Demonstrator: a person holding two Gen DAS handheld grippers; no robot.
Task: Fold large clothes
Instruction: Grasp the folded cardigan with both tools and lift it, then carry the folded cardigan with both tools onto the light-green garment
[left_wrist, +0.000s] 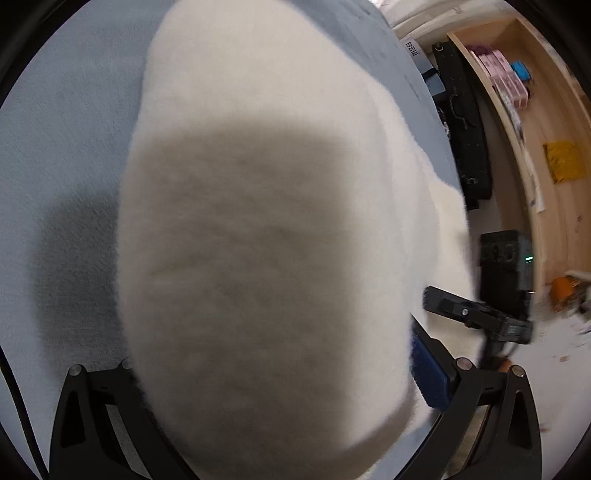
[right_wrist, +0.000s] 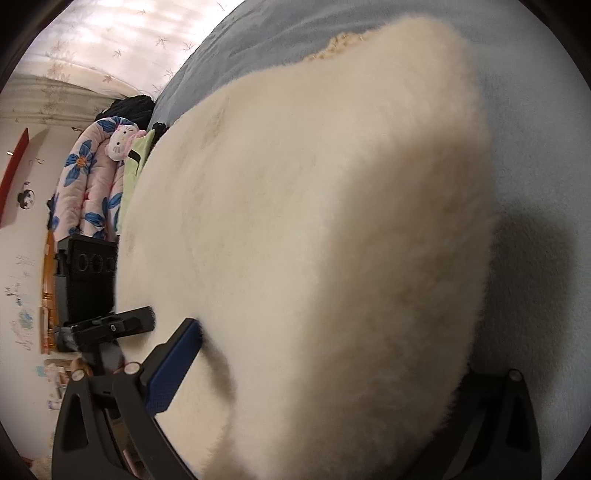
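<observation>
No legible text anywhere.

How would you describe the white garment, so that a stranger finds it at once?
Look at the pale blue bed cover. On it lies the fluffy cream-white garment, its near edge between the fingers of both grippers. Nothing else there is furry and plain white.

Garment (left_wrist: 266, 221) — fluffy cream fleece, apparently; bedsheet (left_wrist: 66, 129) — matt blue cloth.

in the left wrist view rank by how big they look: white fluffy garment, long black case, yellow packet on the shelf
1. White fluffy garment: fills most of the frame, though it hangs right at the camera, so nearness inflates it.
2. Long black case.
3. Yellow packet: smallest, but also farthest away.
</observation>
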